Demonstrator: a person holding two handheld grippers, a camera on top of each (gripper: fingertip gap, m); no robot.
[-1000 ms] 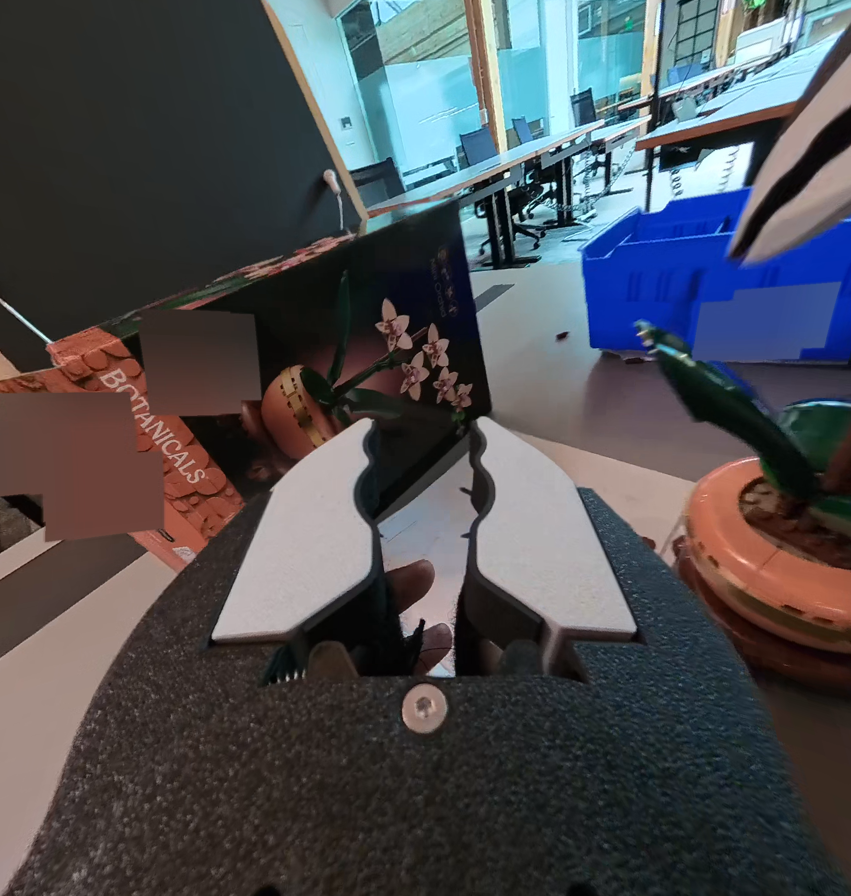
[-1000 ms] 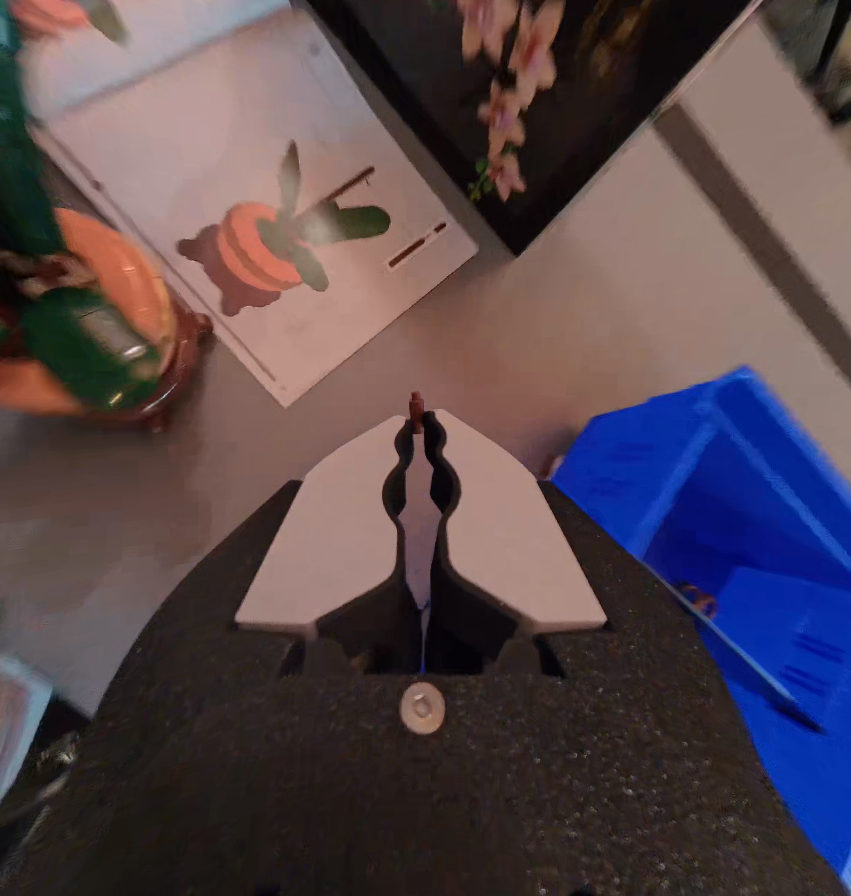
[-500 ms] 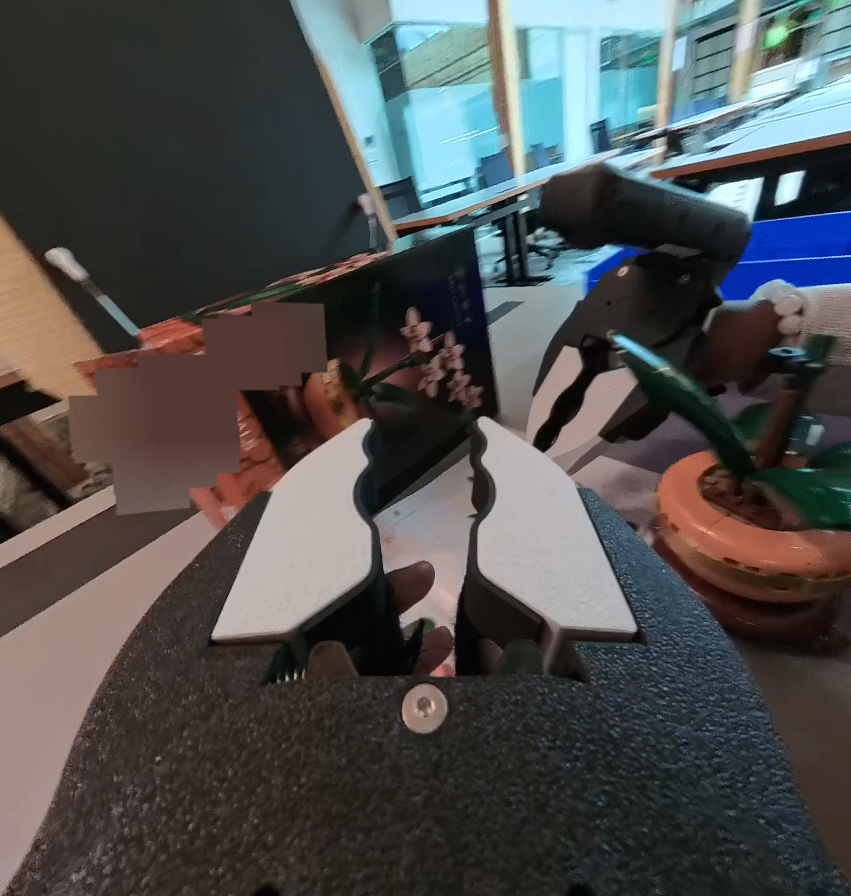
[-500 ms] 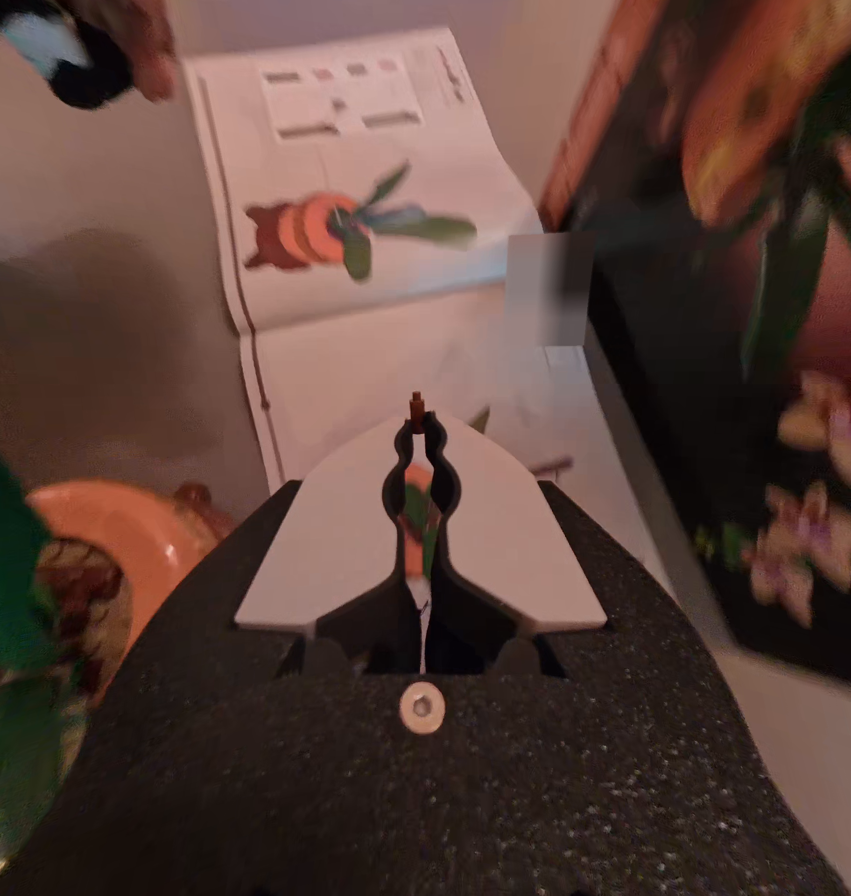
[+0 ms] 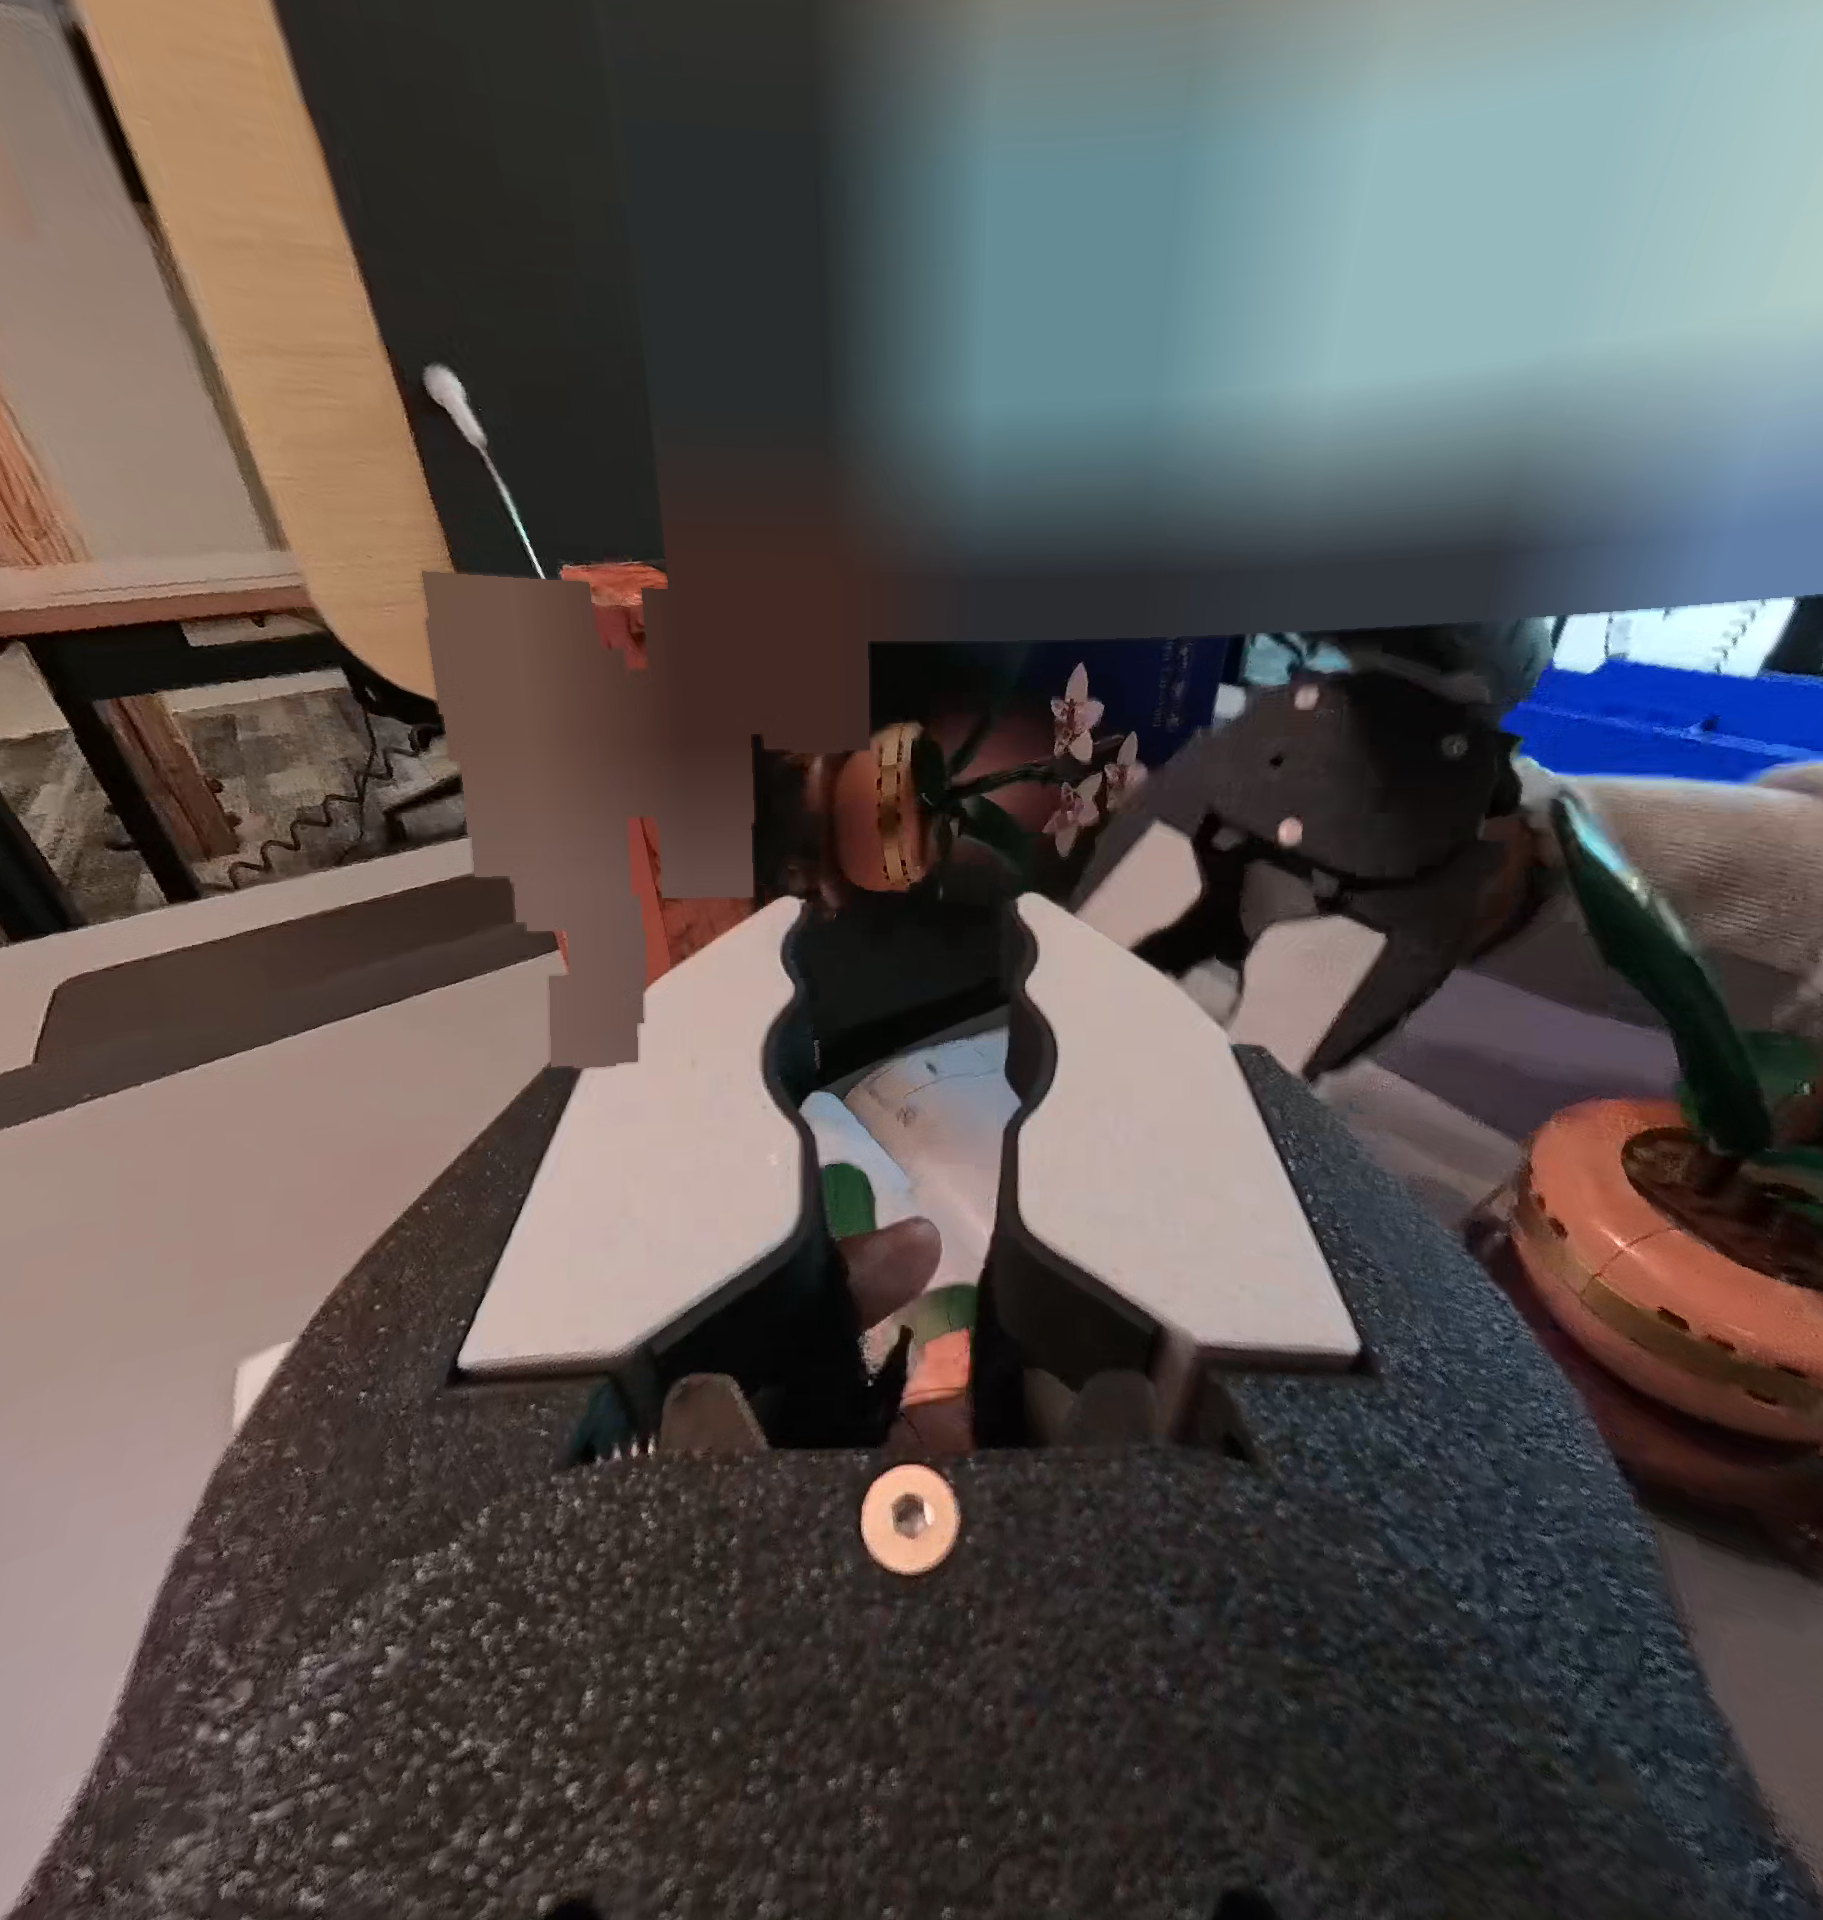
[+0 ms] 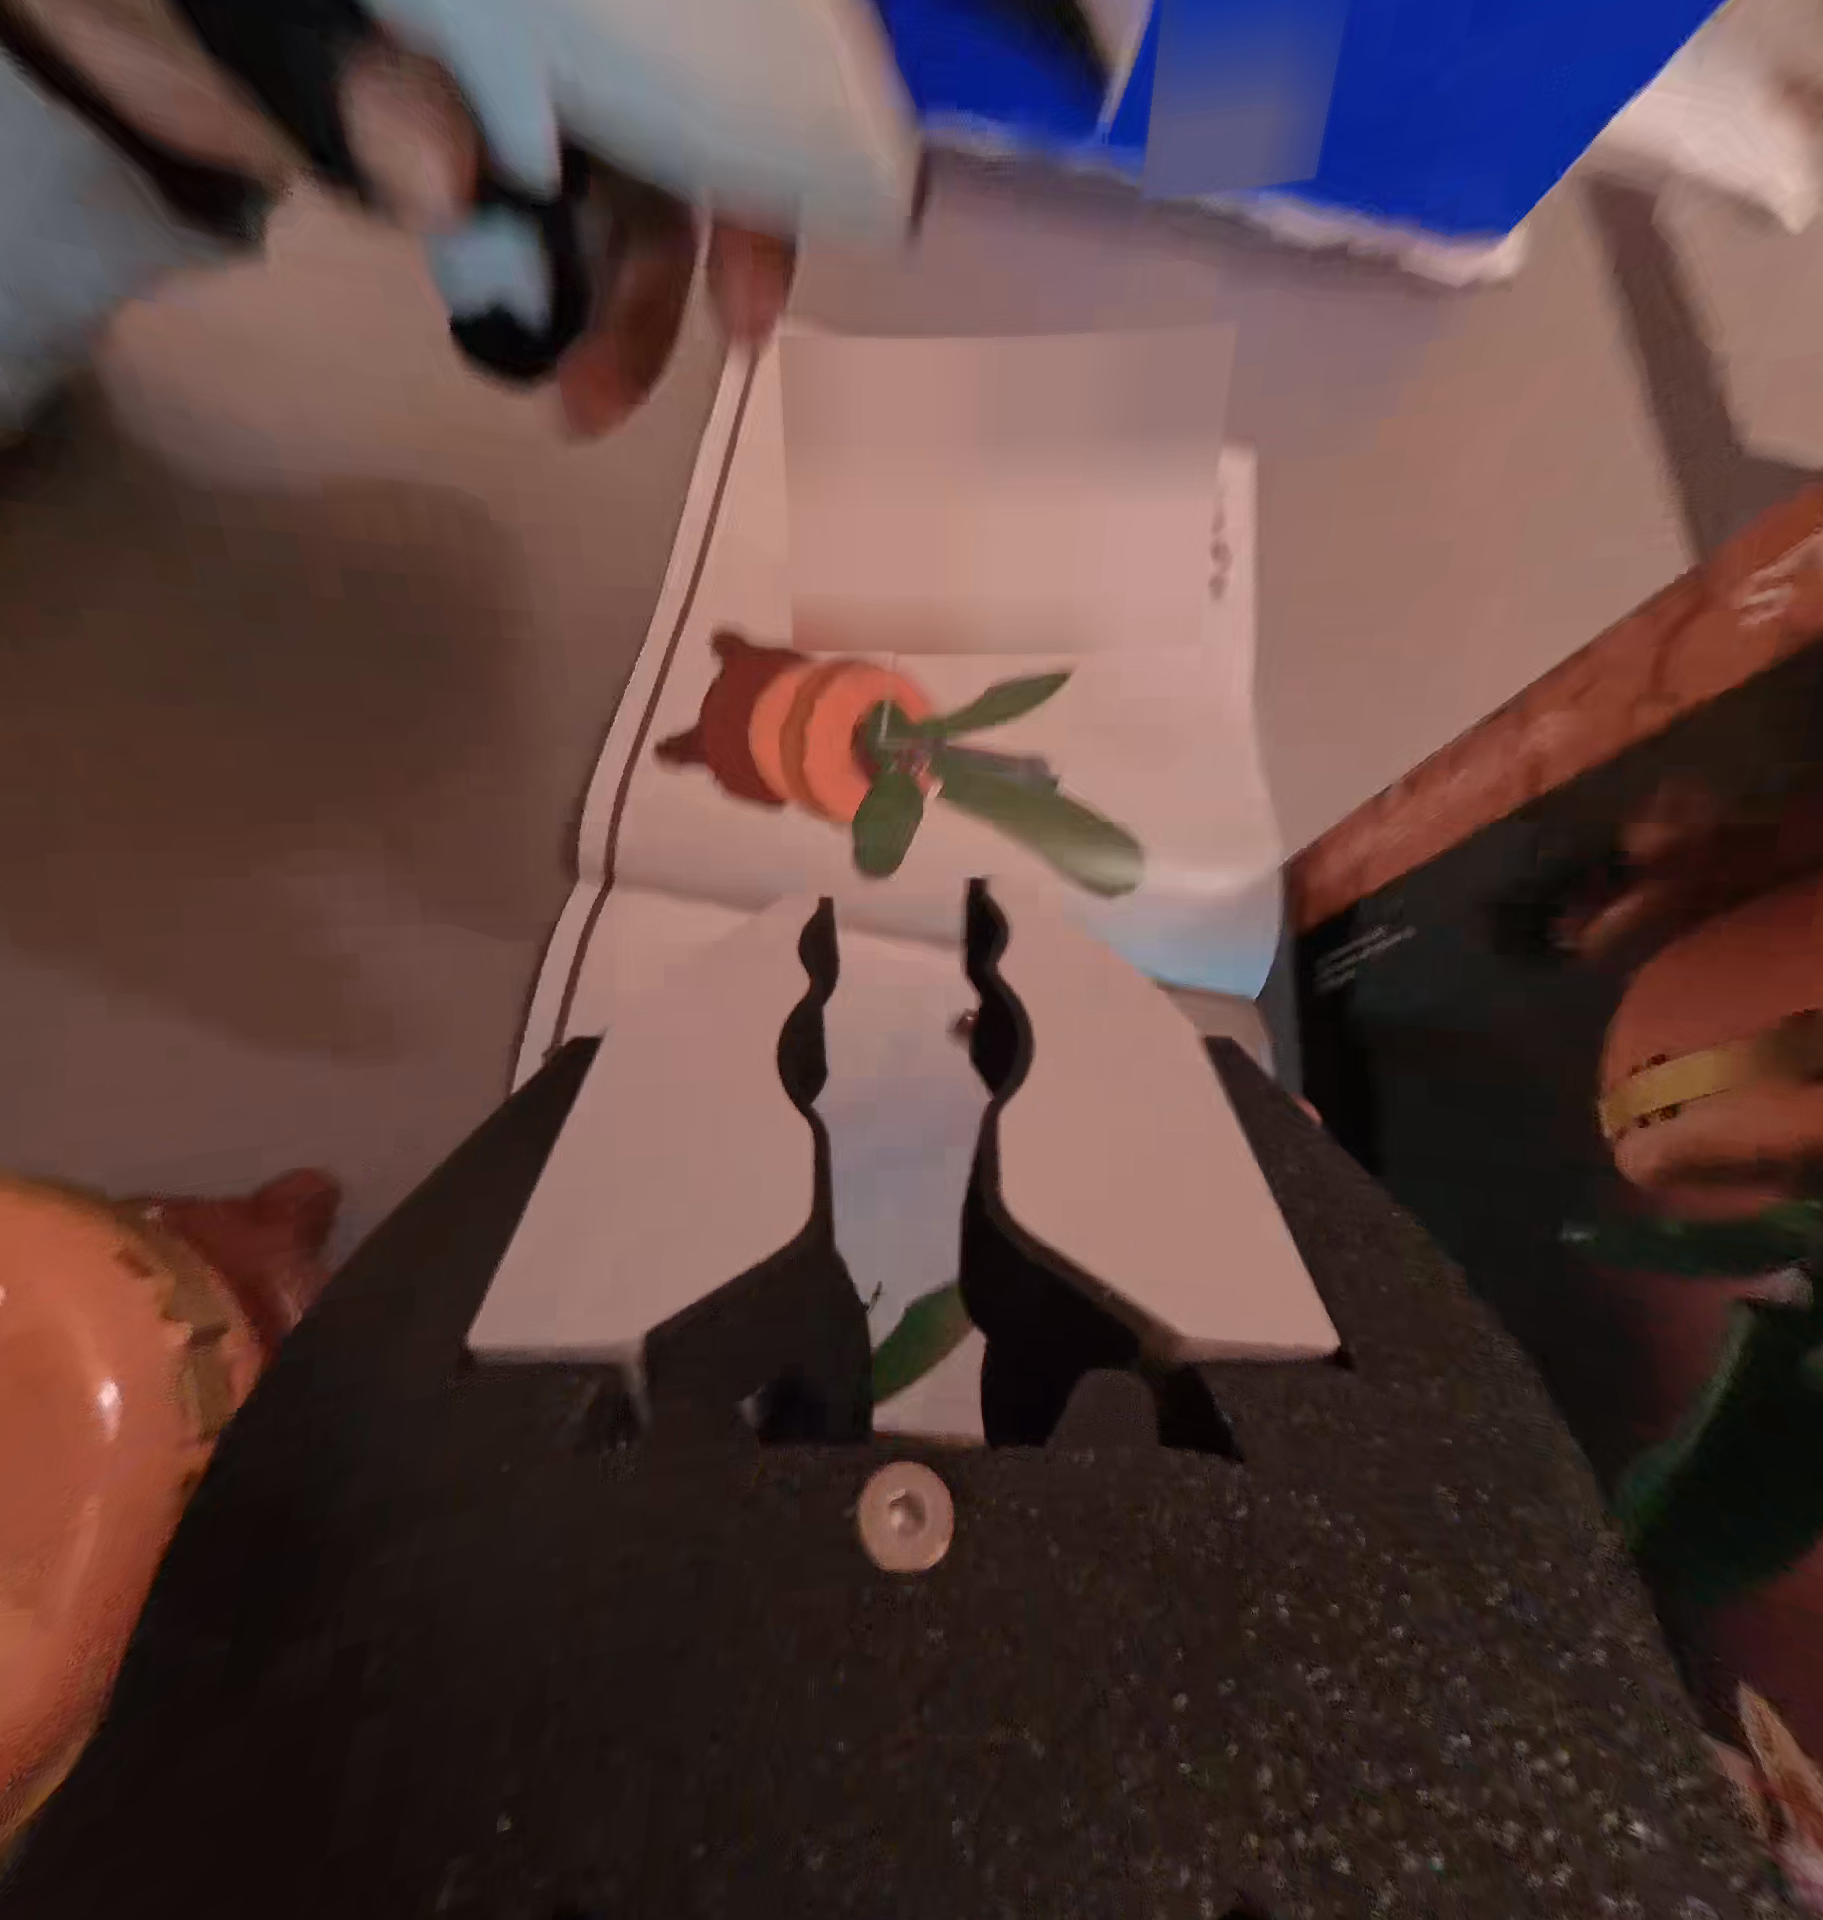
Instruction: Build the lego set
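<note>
Grey desk underneath. Dark set box at 3 o'clock in the right wrist view. Open instruction booklet at 12. Orange lego pot with green leaves at 4 o'clock in the left view. Left gripper parted, empty. Right gripper parted; tiny brown piece by its right finger, contact unclear.

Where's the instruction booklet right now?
The instruction booklet lies open on the table straight ahead of the right gripper, between the set's box on its right and the orange pot model at lower left.
</note>
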